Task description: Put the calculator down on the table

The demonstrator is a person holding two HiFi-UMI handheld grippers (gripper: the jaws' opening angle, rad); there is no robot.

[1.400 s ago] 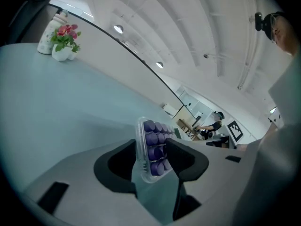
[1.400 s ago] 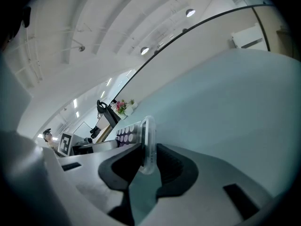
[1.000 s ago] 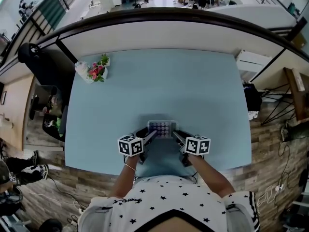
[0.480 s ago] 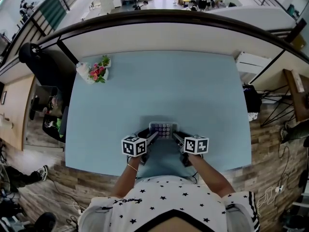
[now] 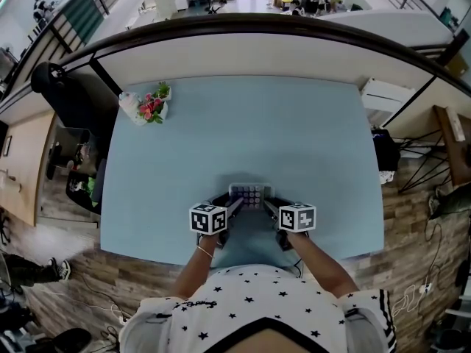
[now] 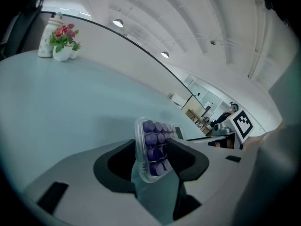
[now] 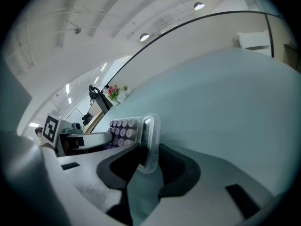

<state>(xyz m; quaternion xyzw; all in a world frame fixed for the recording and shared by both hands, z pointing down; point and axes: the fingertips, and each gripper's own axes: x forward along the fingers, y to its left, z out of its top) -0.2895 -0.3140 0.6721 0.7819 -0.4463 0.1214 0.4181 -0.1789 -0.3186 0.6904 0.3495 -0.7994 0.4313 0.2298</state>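
A small calculator with purple keys in a clear case is near the front edge of the light blue table, between my two grippers. My left gripper is shut on its left end; in the left gripper view the keys sit tilted between the pads. My right gripper is at the right end. Its jaws have just been opening, and the calculator's edge stands between them with the pads no longer squeezing it.
A white pot of pink flowers stands at the table's far left corner. The table's front edge runs just behind the grippers, close to the person's body. A dark chair is off the left side.
Both grippers and the calculator stay in almost the same spot near the front edge. The head view shows no clear shift of the calculator.
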